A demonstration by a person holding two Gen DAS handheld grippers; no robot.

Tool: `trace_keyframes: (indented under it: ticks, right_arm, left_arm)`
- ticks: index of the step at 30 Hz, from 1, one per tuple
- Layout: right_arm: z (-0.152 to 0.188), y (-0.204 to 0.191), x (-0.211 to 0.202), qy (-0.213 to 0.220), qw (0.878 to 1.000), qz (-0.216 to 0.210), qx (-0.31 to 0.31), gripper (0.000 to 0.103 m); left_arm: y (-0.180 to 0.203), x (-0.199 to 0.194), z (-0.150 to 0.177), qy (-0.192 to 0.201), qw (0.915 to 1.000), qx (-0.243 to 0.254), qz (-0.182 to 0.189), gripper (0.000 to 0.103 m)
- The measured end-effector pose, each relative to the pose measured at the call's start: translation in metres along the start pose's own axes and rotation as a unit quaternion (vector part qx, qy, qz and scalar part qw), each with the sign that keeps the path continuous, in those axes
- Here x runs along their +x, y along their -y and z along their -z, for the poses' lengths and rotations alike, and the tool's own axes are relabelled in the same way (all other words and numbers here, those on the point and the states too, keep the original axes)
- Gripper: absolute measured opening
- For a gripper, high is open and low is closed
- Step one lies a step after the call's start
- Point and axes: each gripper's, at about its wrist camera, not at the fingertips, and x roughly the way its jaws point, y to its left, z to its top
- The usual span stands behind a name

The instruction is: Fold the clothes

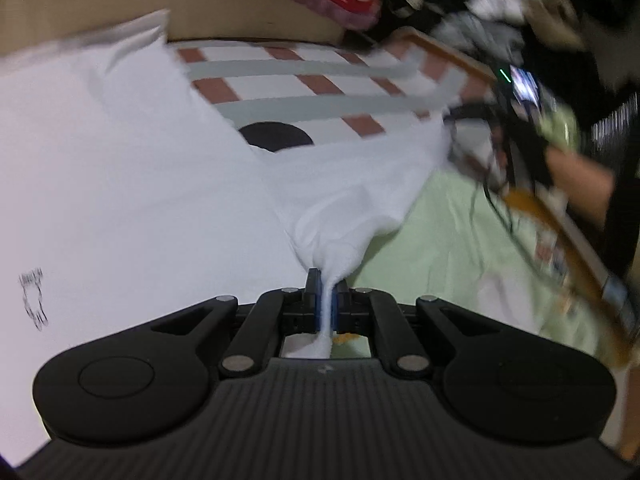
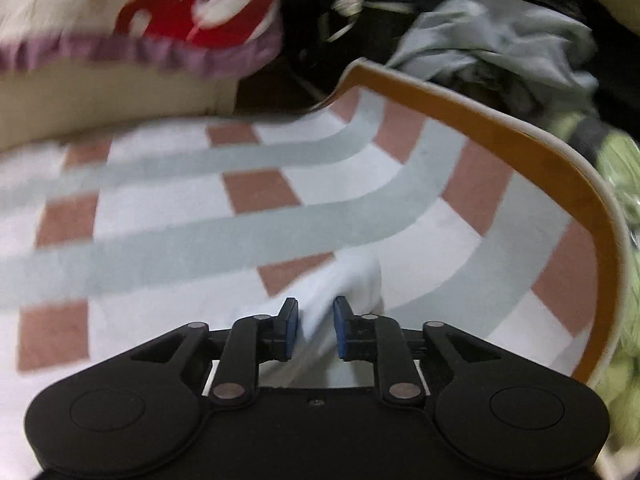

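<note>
- Left wrist view: the left gripper (image 1: 328, 300) has its blue pads pressed together on a bunched corner of the white garment (image 1: 120, 160), which fans out from the pinch to the left and far side.
- The garment lies spread over a table (image 1: 320, 84) with a white, brick-red and grey checked top; a black round patch (image 1: 276, 136) shows at the cloth's far edge.
- To the right of the pinch lies pale green cloth (image 1: 440, 240).
- At the right of this view a person's forearm (image 1: 576, 176) reaches in, blurred.
- Right wrist view: the right gripper (image 2: 316, 320) has its jaws partly spread, with a fold of the white garment (image 2: 352, 276) lying between the blue pads; the pads do not appear to press it.
- The table's wooden rim (image 2: 520, 132) curves round the far right.
- Beyond it sits a heap of grey clothing (image 2: 500, 40), and at far left a red and white cushion (image 2: 200, 4) with a purple frill.
</note>
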Motion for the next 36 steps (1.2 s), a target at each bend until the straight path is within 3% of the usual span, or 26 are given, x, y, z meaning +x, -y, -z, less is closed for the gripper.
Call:
trace_keyframes:
  ticks: [1, 2, 6, 9, 12, 16, 18, 19, 28, 33, 36]
  right_arm:
    - [0.001, 0.008, -0.005, -0.003, 0.999, -0.020, 0.032, 0.048]
    - [0.002, 0.016, -0.010, -0.007, 0.997, -0.041, 0.068, 0.054]
    - [0.023, 0.036, -0.032, -0.078, 0.973, -0.126, 0.179, 0.054]
    - [0.047, 0.032, -0.041, -0.151, 0.945, -0.182, 0.227, 0.054]
    - [0.074, 0.017, -0.042, -0.214, 0.896, -0.264, 0.285, 0.055]
    - [0.104, -0.005, -0.029, -0.255, 0.817, -0.357, 0.375, 0.055]
    - [0.114, -0.015, -0.024, -0.246, 0.790, -0.387, 0.407, 0.033]
    - [0.114, -0.017, -0.025, -0.233, 0.790, -0.391, 0.412, 0.005]
    - [0.076, 0.005, -0.043, -0.079, 0.818, -0.364, 0.439, 0.007]
    - [0.049, 0.025, -0.014, -0.054, 0.840, -0.308, 0.443, 0.008]
    - [0.041, 0.038, 0.001, -0.071, 0.865, -0.266, 0.420, 0.009]
  left_arm:
    - [-0.006, 0.000, -0.001, 0.003, 0.9999, -0.015, 0.005, 0.004]
    - [-0.008, 0.000, -0.002, 0.006, 0.9998, -0.018, 0.005, 0.004]
    - [-0.009, 0.001, -0.004, 0.020, 0.9996, -0.022, 0.004, 0.004]
    - [-0.007, 0.001, -0.004, 0.031, 0.9993, -0.020, -0.004, 0.004]
    - [-0.007, -0.003, -0.006, 0.046, 0.9986, -0.025, -0.007, 0.004]
    - [-0.011, -0.011, -0.012, 0.070, 0.9966, -0.044, -0.001, 0.004]
    - [-0.014, -0.014, -0.015, 0.077, 0.9957, -0.053, 0.000, 0.004]
    - [-0.014, -0.015, -0.015, 0.078, 0.9956, -0.053, 0.000, 0.004]
    - [-0.012, -0.016, -0.013, 0.080, 0.9951, -0.058, 0.007, 0.004]
    - [-0.012, -0.014, -0.012, 0.074, 0.9956, -0.058, 0.004, 0.004]
    - [-0.012, -0.014, -0.010, 0.068, 0.9961, -0.056, 0.002, 0.004]
